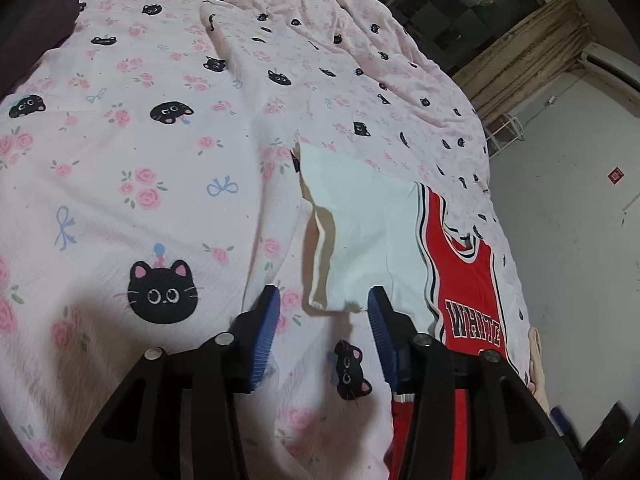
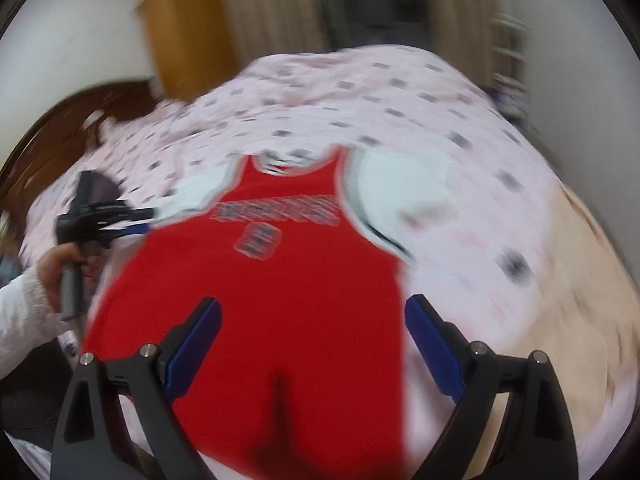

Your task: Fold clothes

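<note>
A red basketball-style jersey with white short sleeves (image 1: 468,284) lies flat on the pink cat-print bedspread (image 1: 160,160). It shows blurred in the right wrist view (image 2: 288,264), chest lettering up. Its white left sleeve (image 1: 360,232) is spread out on the bed. My left gripper (image 1: 324,312) is open and empty, its fingertips just short of the sleeve's near edge. My right gripper (image 2: 312,324) is open and empty, hovering over the jersey's lower half. The left gripper also shows in the right wrist view (image 2: 100,216), held by a hand at the jersey's left side.
The bedspread (image 2: 400,92) covers the whole bed, with wrinkles toward the far side. A dark wooden headboard (image 2: 52,140) and an orange cabinet (image 2: 188,36) stand behind. A peach blanket (image 2: 580,280) lies at the bed's right edge. The floor (image 1: 560,240) drops off beyond the jersey.
</note>
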{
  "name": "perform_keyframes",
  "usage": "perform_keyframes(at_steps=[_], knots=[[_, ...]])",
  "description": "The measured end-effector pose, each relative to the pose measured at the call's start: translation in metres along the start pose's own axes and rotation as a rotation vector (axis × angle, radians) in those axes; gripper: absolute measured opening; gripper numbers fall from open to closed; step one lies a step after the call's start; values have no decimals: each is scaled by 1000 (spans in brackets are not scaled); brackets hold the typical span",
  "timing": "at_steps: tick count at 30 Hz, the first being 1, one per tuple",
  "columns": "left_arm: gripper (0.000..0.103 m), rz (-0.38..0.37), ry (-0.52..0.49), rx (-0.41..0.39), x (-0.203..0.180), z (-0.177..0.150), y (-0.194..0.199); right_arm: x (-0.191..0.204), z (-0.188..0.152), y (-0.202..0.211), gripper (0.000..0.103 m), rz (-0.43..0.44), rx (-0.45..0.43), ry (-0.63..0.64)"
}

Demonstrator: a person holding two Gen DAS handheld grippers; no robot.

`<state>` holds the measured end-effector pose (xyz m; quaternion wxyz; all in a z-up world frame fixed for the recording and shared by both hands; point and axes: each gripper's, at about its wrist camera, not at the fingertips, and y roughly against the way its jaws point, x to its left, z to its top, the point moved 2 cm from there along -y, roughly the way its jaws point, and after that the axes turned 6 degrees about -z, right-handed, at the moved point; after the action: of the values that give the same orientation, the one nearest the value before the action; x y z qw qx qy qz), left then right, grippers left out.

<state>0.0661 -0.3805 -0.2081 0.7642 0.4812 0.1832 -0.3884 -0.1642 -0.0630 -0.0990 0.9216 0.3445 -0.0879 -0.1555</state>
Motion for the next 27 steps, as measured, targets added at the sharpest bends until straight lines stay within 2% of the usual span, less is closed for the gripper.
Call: perform_keyframes(at_steps=[1,4,5,7,8,9,10,13,15,17,21,25,27], knots=[[52,-4,4,-3,-2,0,-2,17,15,-4,94,5,1,50],[57,-16,16,-17,-7,1,-9,77,70,-24,93,19,12,210],[57,-30,10,-18,-8,1,-12,96,86,-35,93,25,24,242],[55,-62,-5,-7,-12,2,-20,131,111,-56,86,38,47,290],[51,-77,-11,3,-13,3,-23,148,124,-70,81,44,68,312],[34,-82,7,14,-12,4,-26,164,133,-84,75,45,94,330],[23,-87,28,25,-9,4,-29,180,145,-102,72,43,127,348],[16,-121,151,43,9,6,-32,214,170,-154,65,50,249,346],[15,-150,210,50,16,7,-32,230,180,-181,58,63,336,315],[14,-157,220,49,16,7,-32,245,189,-209,52,68,424,278],[14,-168,244,41,18,7,-32,275,195,-255,48,3,563,259],[13,-184,281,44,21,8,-32,299,192,-286,38,-78,640,316],[13,-189,293,45,22,9,-32,307,189,-296,37,-109,663,341]])
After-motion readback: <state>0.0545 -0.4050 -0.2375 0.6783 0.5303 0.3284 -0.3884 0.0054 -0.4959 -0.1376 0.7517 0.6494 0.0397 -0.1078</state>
